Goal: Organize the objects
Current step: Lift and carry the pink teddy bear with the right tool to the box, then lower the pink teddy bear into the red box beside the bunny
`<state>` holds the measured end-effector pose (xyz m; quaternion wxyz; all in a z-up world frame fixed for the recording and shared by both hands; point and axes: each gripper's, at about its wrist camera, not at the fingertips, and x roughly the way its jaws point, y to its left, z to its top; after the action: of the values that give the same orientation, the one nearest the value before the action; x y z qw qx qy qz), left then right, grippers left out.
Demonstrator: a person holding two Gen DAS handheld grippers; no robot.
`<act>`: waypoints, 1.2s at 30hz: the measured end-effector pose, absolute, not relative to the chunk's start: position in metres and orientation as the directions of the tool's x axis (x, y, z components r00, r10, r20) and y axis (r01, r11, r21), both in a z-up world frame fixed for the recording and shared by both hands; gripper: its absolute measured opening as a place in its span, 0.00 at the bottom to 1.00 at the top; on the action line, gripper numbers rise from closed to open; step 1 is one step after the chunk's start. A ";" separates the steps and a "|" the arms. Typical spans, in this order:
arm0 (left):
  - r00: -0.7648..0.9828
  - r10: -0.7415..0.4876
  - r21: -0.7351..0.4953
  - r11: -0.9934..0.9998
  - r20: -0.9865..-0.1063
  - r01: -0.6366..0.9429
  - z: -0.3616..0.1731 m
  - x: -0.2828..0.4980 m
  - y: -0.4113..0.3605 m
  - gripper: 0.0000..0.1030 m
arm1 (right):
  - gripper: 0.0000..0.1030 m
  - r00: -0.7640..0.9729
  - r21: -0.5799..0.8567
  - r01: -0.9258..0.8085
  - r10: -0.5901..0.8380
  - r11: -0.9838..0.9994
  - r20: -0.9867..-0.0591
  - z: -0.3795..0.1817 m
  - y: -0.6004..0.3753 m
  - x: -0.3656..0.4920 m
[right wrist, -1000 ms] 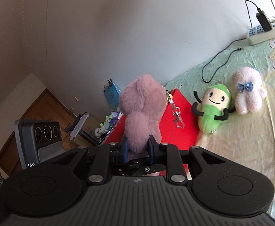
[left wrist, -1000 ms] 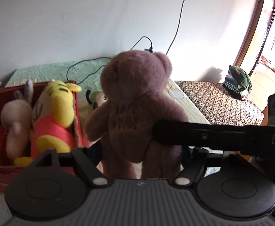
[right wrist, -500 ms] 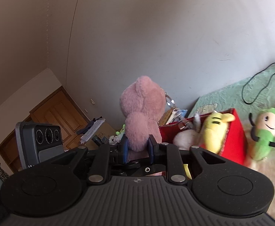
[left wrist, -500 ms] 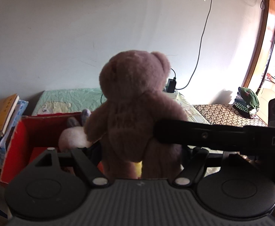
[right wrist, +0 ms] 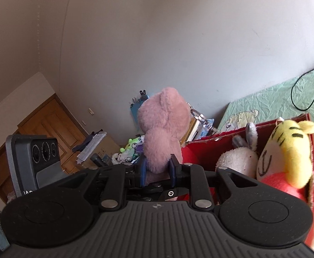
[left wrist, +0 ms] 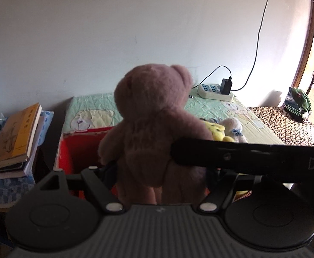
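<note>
Between both clamped grippers, left gripper and right gripper, one fuzzy pink bear.

Left gripper: jaws part-open, clamped on lower body of a brown teddy bear, held upright. Right gripper: blue pads pinched narrow on the bear's lower part, reaching across from the right.

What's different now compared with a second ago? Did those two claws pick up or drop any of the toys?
Nothing was picked up or dropped. Both claws swung sideways: in the left view the red box slid from far left to behind the brown bear, and books appeared; in the right view the box with the yellow toy came close. Unchanged: left claw grips the brown bear, right claw the pink bear.
</note>
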<state>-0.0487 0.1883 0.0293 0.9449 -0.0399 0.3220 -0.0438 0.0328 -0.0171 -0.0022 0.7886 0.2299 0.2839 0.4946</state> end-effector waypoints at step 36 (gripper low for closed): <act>0.609 -0.232 -0.223 0.970 -0.759 0.092 -0.054 0.000 0.222 0.79 | 0.23 0.332 0.595 -0.499 0.773 0.631 -0.541 -0.055 0.044 0.060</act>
<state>0.0000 0.2221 -0.0544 0.8932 -0.0809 0.4328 -0.0907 0.0603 0.0435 -0.0546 0.7997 0.1634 0.4193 0.3974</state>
